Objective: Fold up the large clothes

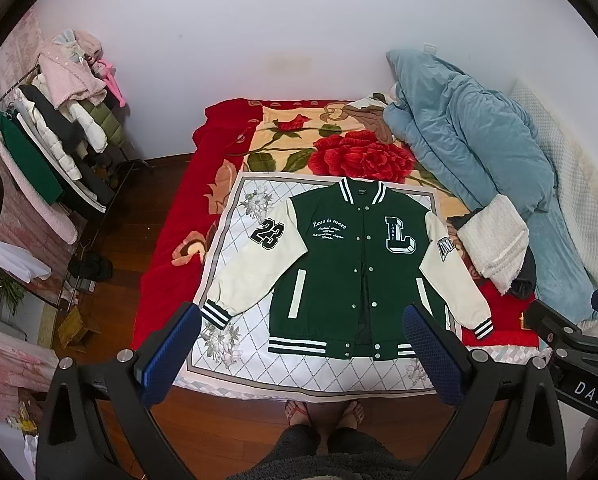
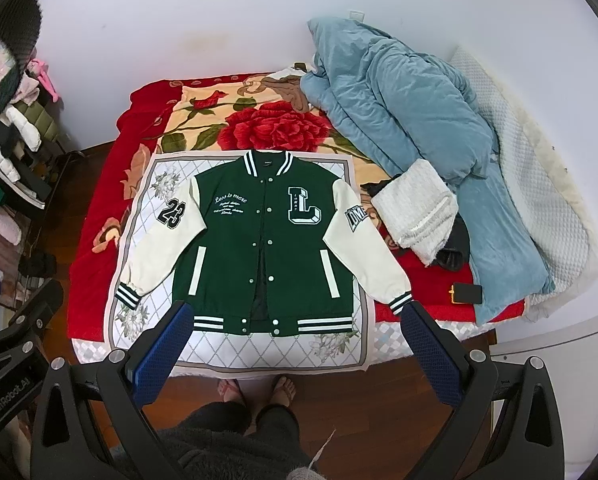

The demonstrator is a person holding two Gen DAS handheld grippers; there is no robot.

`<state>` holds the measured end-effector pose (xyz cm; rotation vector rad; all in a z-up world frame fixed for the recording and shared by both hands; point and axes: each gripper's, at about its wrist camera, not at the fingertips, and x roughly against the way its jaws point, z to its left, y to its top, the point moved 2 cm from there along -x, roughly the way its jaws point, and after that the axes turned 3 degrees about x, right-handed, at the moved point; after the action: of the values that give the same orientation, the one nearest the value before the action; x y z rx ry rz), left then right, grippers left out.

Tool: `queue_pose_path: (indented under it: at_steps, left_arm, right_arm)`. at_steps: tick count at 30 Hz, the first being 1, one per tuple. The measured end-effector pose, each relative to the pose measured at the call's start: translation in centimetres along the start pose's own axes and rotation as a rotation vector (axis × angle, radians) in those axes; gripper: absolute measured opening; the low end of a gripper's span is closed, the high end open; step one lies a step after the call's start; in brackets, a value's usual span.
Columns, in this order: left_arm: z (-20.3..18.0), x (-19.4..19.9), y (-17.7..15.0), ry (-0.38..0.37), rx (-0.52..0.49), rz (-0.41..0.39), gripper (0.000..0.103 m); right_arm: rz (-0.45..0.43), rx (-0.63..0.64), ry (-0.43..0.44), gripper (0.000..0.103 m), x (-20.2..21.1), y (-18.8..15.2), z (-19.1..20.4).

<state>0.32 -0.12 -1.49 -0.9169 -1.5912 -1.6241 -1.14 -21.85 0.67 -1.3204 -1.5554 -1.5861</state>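
Jacket [image 1: 355,264] [image 2: 265,248], green with cream sleeves, is laid flat and face up on a white diamond-patterned cloth [image 1: 227,240] [image 2: 147,216] spread over the near part of the bed [image 1: 167,240] [image 2: 95,240]. Its collar is turned toward the far wall and its striped hem toward the near edge. Both sleeves are spread outward and downward, with the striped cuffs lying near the hem corners. A "23" patch is seen on one sleeve, a large "L" on the chest. The front is snapped near the top and slightly parted lower down.

A rose-patterned red blanket [image 1: 339,148] [image 2: 267,128] is seen under the cloth. A blue quilt [image 1: 479,136] [image 2: 411,112] is piled along the bed's right side, with a folded white towel [image 1: 495,240] [image 2: 415,208] beside it, near one sleeve.

The left gripper [image 1: 299,332] is held above the near edge of the bed, its fingers spread wide apart and holding nothing. The right gripper [image 2: 295,328] is held likewise, fingers wide apart and empty. Neither is touching the jacket.

A clothes rack [image 1: 59,132] [image 2: 7,140] is seen at the left.
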Motion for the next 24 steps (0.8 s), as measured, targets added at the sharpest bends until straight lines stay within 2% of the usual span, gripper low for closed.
queue_pose_path:
  at_steps: [24]
  left_arm:
    - [-0.15, 0.70, 0.11, -0.004, 0.002, -0.001, 0.103]
  right_arm:
    - [-0.003, 0.000, -0.003, 0.103, -0.06, -0.02, 0.22]
